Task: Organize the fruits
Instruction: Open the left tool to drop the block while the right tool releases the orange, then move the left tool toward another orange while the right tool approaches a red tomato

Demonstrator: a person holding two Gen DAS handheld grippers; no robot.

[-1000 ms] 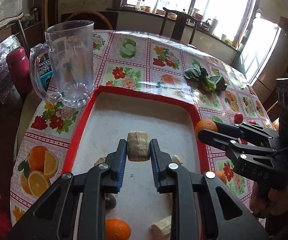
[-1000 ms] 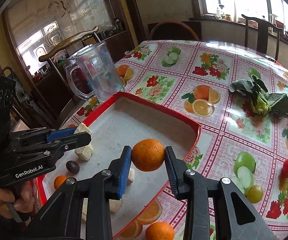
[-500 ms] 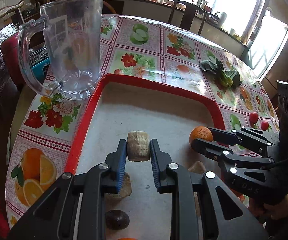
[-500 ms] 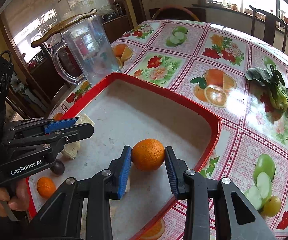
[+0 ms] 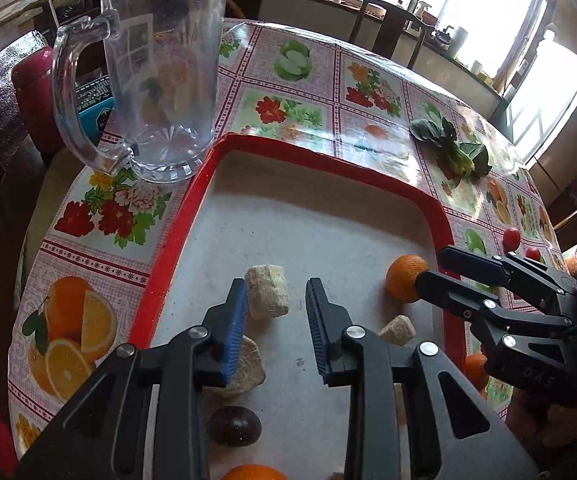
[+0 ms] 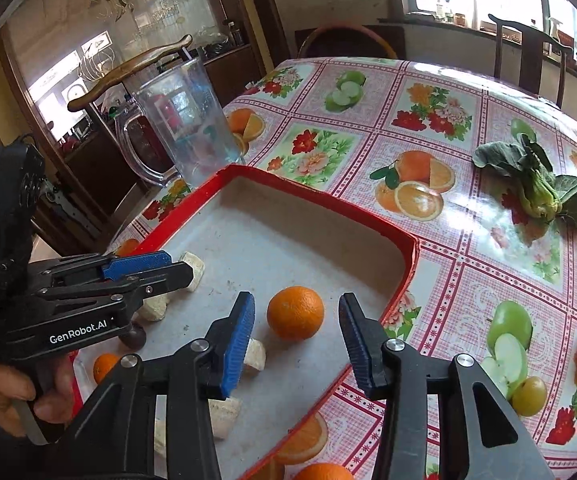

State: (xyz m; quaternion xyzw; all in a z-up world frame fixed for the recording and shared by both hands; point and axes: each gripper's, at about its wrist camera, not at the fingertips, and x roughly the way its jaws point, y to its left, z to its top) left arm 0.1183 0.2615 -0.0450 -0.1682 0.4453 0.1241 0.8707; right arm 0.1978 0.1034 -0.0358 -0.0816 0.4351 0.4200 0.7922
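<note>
Left wrist view gives me two oranges in the red tray (image 5: pixel 176 240): one (image 5: pixel 404 278) by my right gripper (image 5: pixel 432 268), one (image 5: pixel 254 473) at the bottom edge, plus several pale chunks and one dark round fruit (image 5: pixel 234 426). My left gripper (image 5: pixel 276 300) is opening, a pale ridged chunk (image 5: pixel 267 291) between its jaws, against the left pad and clear of the other. My right gripper (image 6: pixel 296 316) is opening too; the bright, dimpled orange (image 6: pixel 295 312) sits on the tray floor between the pads, touching neither.
</note>
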